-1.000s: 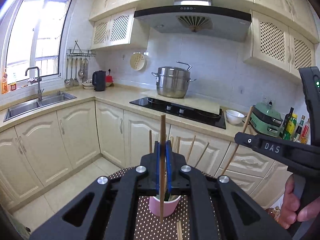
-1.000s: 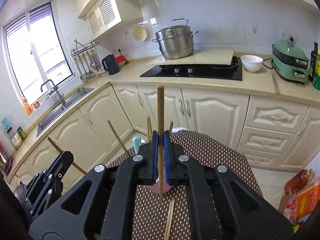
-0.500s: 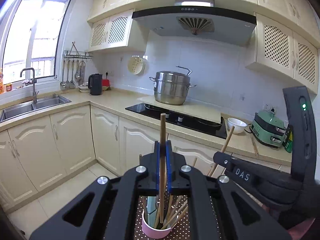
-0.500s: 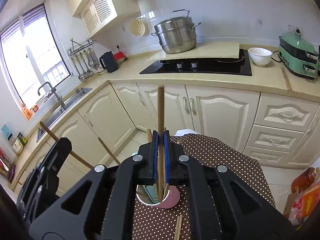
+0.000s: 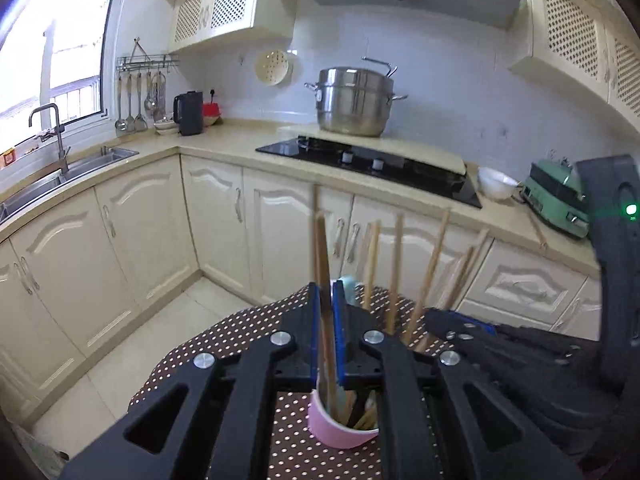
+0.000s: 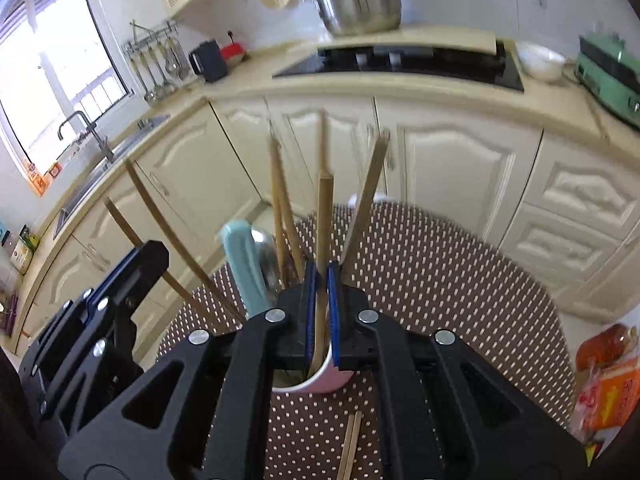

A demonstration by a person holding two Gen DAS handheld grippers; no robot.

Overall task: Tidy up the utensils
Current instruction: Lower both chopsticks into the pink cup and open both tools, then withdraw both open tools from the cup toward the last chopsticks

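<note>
Round table w/ dotted cloth (image 6: 440, 280): pink cup (image 6: 320, 380), loose chopsticks (image 6: 350, 440) beside it.

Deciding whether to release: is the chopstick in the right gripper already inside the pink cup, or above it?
Inside. In the right wrist view the chopstick runs down between the right gripper's pads past the pink cup's rim.

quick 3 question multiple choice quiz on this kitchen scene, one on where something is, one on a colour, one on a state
1. Where does the pink cup stand?
A. on the dotted tablecloth
B. in the sink
C. on the stove

2. What colour is the kettle on the counter?
A. white
B. black
C. green

3. What is the right gripper doing?
A. open and empty
B. shut on a spoon
C. shut on a chopstick

Answers:
1 A, the cup sits on the brown dotted cloth.
2 B, the kettle beside the hanging ladles is dark.
3 C, the blue pads clamp a wooden stick over the cup.
</note>
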